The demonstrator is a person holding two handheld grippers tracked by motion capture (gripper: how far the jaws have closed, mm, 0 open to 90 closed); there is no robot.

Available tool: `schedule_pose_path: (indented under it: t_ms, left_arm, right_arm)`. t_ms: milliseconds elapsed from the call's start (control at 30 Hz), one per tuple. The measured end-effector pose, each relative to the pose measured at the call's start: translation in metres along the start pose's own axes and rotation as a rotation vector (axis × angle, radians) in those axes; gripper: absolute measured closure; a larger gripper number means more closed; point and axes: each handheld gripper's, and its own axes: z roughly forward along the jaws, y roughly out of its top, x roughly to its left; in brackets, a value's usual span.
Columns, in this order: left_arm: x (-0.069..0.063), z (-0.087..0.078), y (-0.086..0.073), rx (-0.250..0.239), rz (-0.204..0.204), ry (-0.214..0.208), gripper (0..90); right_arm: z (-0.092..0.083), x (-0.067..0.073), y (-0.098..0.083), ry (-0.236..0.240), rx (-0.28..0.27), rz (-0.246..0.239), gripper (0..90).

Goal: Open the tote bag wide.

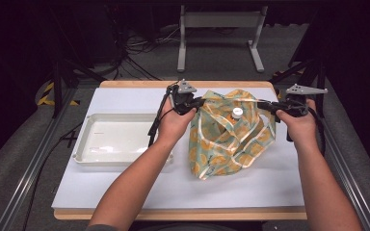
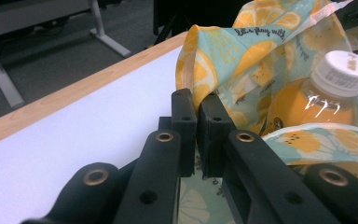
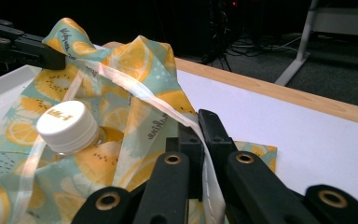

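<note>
Currently left gripper (image 1: 196,103) and right gripper (image 1: 265,104) each clench the lemon-print teal fabric bag (image 1: 221,144)'s rim; lift evenly, keeping the white-capped orange juice bottle (image 1: 237,113) upright.

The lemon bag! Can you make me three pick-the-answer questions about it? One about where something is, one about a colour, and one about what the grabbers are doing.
1. Where is the white tray?
A. on the bag
B. on the table beside the bag, on the left gripper's side
C. on the floor

2. What colour is the cap of the bottle in the bag?
A. white
B. red
C. black

3. What are the left gripper and the right gripper doing?
A. both open above the tray
B. one holds the bottle
C. each shut on the bag's edge

Answers:
1 B: the high view shows the tray lying on the table next to the bag.
2 A: both gripper views show a white cap.
3 C: fabric is pinched between each pair of jaws.
</note>
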Motion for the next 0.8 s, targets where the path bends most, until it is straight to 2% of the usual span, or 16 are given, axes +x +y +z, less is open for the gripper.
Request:
schedule_pose_path:
  t_ms: [267, 433, 633, 700, 800]
  left_arm:
    - [0.003, 0.010, -0.007, 0.024, -0.009, 0.001, 86.8]
    - [0.004, 0.019, -0.016, 0.048, -0.037, -0.021, 86.9]
    - [0.003, 0.027, -0.022, 0.066, -0.043, -0.031, 87.1]
    - [0.003, 0.028, -0.022, 0.068, -0.043, -0.033, 87.2]
    - [0.001, 0.029, -0.022, 0.068, -0.041, -0.038, 87.4]
  right_arm:
    - [0.007, -0.005, -0.005, -0.018, 0.027, 0.012, 89.1]
    - [0.010, -0.011, -0.014, -0.026, 0.045, 0.034, 88.9]
    - [0.009, -0.012, -0.020, -0.038, 0.060, 0.037, 86.4]
    - [0.007, -0.011, -0.020, -0.038, 0.060, 0.035, 81.1]
    - [-0.001, -0.003, -0.020, -0.073, 0.029, 0.021, 60.9]
